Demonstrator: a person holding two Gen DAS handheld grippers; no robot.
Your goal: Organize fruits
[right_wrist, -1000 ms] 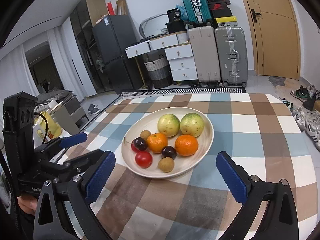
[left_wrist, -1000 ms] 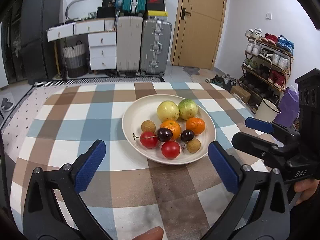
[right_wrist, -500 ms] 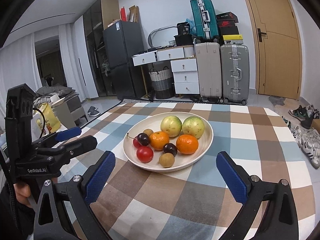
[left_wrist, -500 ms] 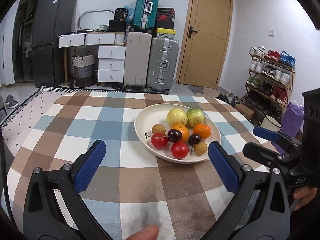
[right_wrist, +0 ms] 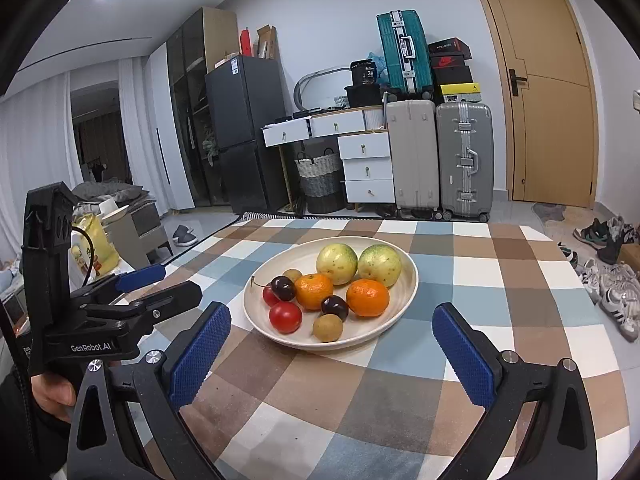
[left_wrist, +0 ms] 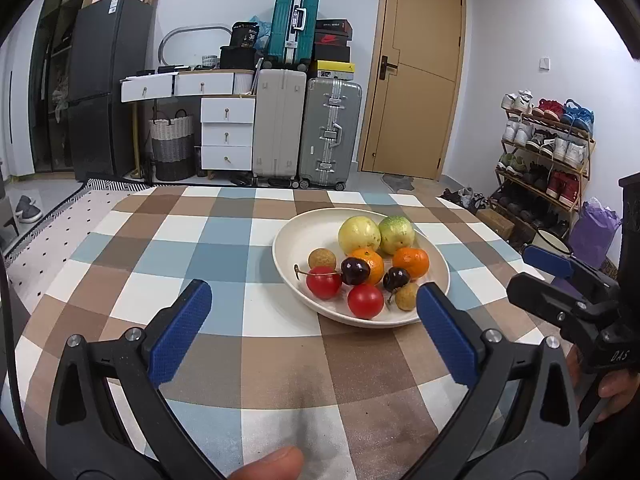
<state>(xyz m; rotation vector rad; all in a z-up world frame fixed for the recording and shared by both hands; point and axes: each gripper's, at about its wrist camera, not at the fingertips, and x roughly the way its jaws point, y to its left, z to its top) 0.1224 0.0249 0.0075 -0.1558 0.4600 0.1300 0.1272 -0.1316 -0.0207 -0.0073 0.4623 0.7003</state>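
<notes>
A cream plate on the checked tablecloth holds two yellow-green round fruits, two oranges, two dark cherries, two red tomatoes and two small brown longans. My left gripper is open, hovering before the plate's near left side with nothing between its blue pads. Wide open too is my right gripper, low over the cloth in front of the plate. Each gripper appears at the other view's edge, held by a hand.
The checked cloth spreads left of the plate. Behind the table stand suitcases, white drawers, a black fridge and a wooden door. A shoe rack lines the right wall.
Both grippers have tilted up and drawn back lower toward the table's near edge, so more of the room shows. The plate and fruit have not moved. Both stay open.
</notes>
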